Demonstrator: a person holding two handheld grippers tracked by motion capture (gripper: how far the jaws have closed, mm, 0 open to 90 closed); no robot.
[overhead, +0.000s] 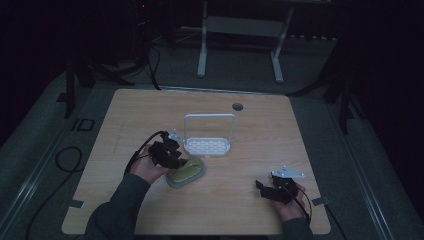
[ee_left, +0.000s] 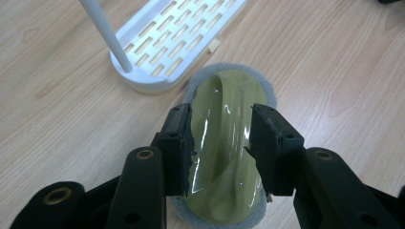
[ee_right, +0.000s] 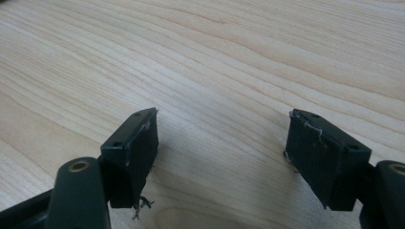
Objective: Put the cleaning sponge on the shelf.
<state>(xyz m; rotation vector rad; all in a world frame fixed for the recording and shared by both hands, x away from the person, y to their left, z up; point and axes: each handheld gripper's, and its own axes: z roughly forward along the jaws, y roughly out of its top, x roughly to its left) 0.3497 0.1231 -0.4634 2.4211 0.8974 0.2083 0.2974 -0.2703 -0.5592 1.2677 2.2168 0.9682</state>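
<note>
An olive-green scrubber [overhead: 187,172] with a glossy moulded handle and a grey sponge base [ee_left: 224,119] lies flat on the wooden table, just in front of a white slotted rack [overhead: 207,146]. My left gripper [overhead: 176,162] reaches over it from the left. In the left gripper view, the left gripper [ee_left: 222,112] has its jaws on either side of the handle, with both pads against the handle's flanks. My right gripper [overhead: 264,187] rests low near the table's front right. Its jaws stand wide apart over bare wood in the right gripper view [ee_right: 222,119].
The white rack [ee_left: 162,43] has a tall hoop handle, and one of its posts [ee_left: 107,33] rises close beyond the scrubber. A round cable hole [overhead: 237,106] sits near the table's far edge. The room around the table is dark.
</note>
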